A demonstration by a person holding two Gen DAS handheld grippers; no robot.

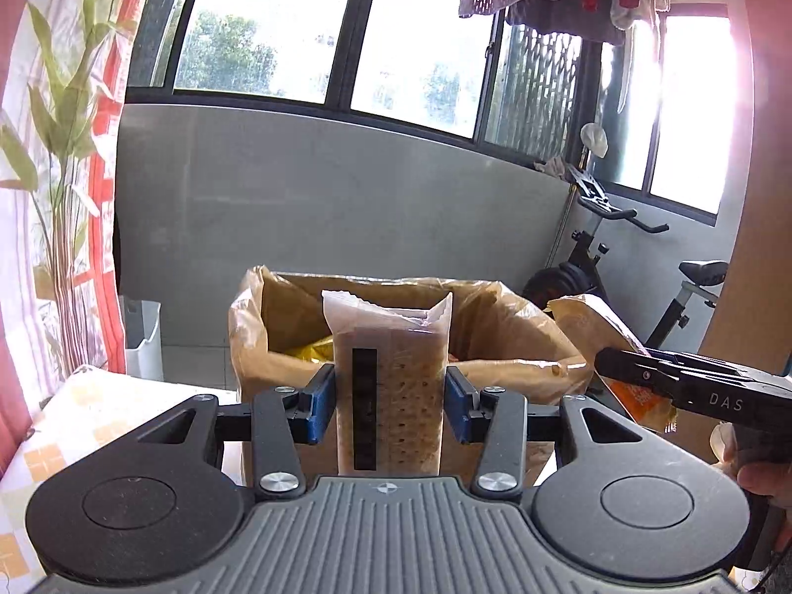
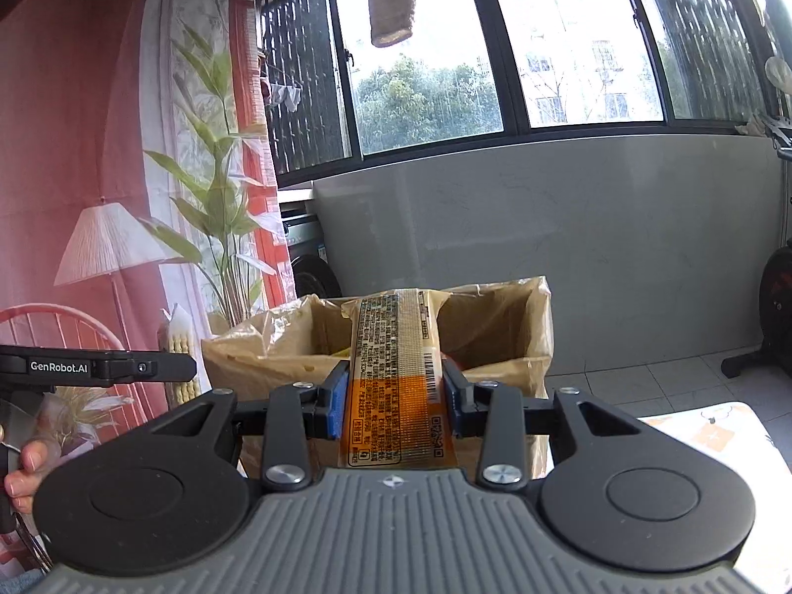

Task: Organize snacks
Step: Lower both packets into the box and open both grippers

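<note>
In the left wrist view, the left gripper [image 1: 389,398] is closed on a clear cracker packet [image 1: 391,386], its blue pads [image 1: 321,403] pressing both long sides so the packet stands upright, its crimped top level with the rim of the cardboard box [image 1: 500,326] just behind it. The box is lined with a translucent bag, and something yellow shows inside. At the right edge the right gripper [image 1: 614,366] reaches in, clamping an orange-and-clear snack packet [image 1: 594,321] beside the box's right wall. The box sits on a table [image 1: 64,440] with a patterned cloth; an exercise bike [image 1: 643,257] stands beyond. In the right wrist view, the right gripper [image 2: 394,403] is shut on the snack packet [image 2: 393,381], printed label facing the camera, held upright in front of the open box [image 2: 495,321]. The left gripper [image 2: 190,369] enters from the left edge, beside the box; its jaws cannot be seen here. A potted plant [image 2: 218,188] and a lamp [image 2: 106,242] stand behind.
</note>
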